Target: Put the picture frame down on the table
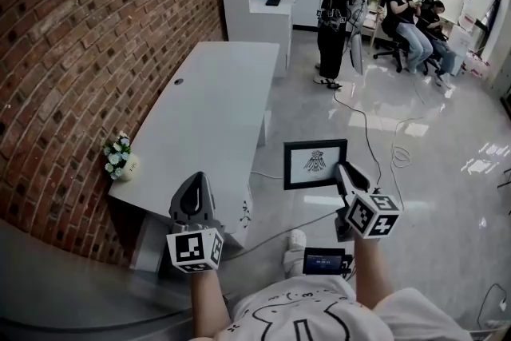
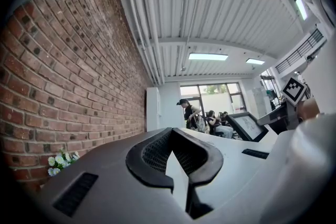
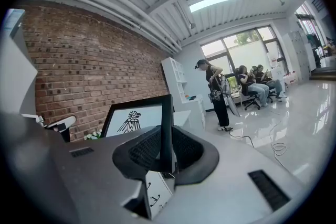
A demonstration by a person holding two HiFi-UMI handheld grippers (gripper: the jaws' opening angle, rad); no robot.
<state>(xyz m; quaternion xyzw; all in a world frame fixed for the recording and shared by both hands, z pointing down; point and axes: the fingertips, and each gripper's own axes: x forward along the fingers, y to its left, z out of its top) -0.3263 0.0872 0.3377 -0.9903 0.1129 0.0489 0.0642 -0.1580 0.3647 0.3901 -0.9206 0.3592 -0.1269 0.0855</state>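
Observation:
A black picture frame (image 1: 315, 164) with a bird drawing on white hangs in the air over the floor, to the right of the white table (image 1: 211, 112). My right gripper (image 1: 345, 174) is shut on the frame's right edge; in the right gripper view the frame (image 3: 137, 119) stands upright between the jaws. My left gripper (image 1: 194, 200) is over the table's near end, shut with nothing in it. In the left gripper view its tips (image 2: 178, 152) meet, and the frame (image 2: 247, 126) shows at the right.
A small pot of white flowers (image 1: 120, 156) sits at the table's near left corner by the brick wall (image 1: 80, 52). A standing person (image 1: 334, 8) and seated people (image 1: 411, 24) are at the far end. Cables (image 1: 375, 132) lie on the glossy floor.

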